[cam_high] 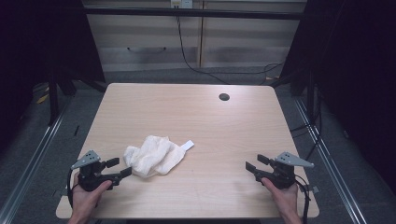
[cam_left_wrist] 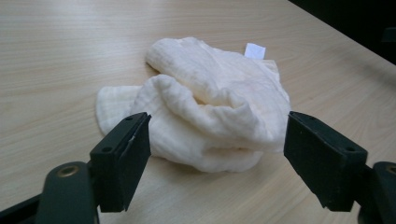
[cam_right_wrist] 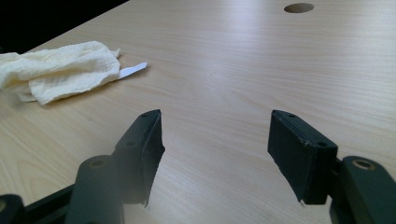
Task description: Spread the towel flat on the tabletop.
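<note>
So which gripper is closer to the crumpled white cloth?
The left gripper: it sits right beside the cloth, fingers open toward it. The right gripper is far across the table.

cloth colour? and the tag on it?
Cloth is cream, off-white, with a crinkled weave; its tag is plain white. Clearest in the left gripper view.

cloth (cam_high: pixel 153 156): cream-white, crinkled weave
tag (cam_high: pixel 187 145) at the cloth's edge: plain white
table (cam_high: pixel 224 126): pale wood grain, dark round hole (cam_high: pixel 224 97) far from the cloth
left gripper (cam_high: pixel 119 167): black
right gripper (cam_high: pixel 255 163): black
</note>
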Tool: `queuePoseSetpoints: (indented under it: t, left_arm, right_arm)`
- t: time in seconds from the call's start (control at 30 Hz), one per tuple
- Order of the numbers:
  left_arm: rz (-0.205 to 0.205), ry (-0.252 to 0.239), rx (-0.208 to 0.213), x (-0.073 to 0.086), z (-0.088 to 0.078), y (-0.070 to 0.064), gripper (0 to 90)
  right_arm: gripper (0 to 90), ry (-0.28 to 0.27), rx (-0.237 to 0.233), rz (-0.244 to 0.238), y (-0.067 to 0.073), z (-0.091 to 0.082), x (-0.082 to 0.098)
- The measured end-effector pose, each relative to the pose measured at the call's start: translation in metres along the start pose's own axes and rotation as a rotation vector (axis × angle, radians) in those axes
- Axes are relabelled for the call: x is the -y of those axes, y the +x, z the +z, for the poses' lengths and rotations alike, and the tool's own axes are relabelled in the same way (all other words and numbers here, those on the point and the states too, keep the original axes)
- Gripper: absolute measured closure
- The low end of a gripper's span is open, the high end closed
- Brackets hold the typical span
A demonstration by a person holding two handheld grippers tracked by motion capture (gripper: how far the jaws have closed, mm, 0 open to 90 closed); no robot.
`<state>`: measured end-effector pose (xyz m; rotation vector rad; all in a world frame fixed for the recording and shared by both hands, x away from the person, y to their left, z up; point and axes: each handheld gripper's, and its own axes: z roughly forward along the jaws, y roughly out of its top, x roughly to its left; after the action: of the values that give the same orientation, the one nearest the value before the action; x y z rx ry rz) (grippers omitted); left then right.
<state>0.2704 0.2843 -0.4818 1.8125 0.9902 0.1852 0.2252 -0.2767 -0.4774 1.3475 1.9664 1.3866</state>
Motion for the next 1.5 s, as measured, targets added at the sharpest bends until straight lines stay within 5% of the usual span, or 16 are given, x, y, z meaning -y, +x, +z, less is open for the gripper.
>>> queuePoseSetpoints:
  t: [0.33,0.5,0.67,0.73,0.8,0.93,1.2,1.5]
  left_arm:
    - [-0.042,0.048,0.024,-0.001,0.004,0.000,24.7]
    - [-0.067,-0.009,0.039,-0.017,-0.001,-0.005,28.9]
    - [-0.037,0.012,0.045,-0.035,0.003,-0.011,36.4]
    - [0.005,0.065,0.106,-0.048,0.010,-0.012,41.3]
    - [0.025,0.055,0.054,-0.060,0.018,-0.013,37.3]
    - [0.040,0.046,0.057,-0.072,0.036,-0.008,35.1]
    - [0.063,0.171,0.021,-0.053,0.062,0.006,39.4]
    - [0.109,0.215,-0.024,-0.046,0.069,0.006,40.5]
  right_arm:
    - [34.3,0.061,-0.021,0.002,-0.004,0.010,0.004]
    - [33.8,0.095,-0.040,-0.007,-0.002,0.011,0.007]
    - [33.8,0.117,-0.060,-0.014,0.001,0.013,0.009]
    - [33.8,0.116,-0.065,-0.017,0.002,0.013,0.009]
    - [33.8,0.119,-0.057,-0.023,0.002,0.014,0.009]
    - [33.7,0.135,-0.053,-0.024,0.001,0.017,0.010]
    - [33.6,0.150,-0.045,-0.049,0.002,0.016,0.011]
    - [33.5,0.138,-0.038,-0.047,0.000,0.010,0.012]
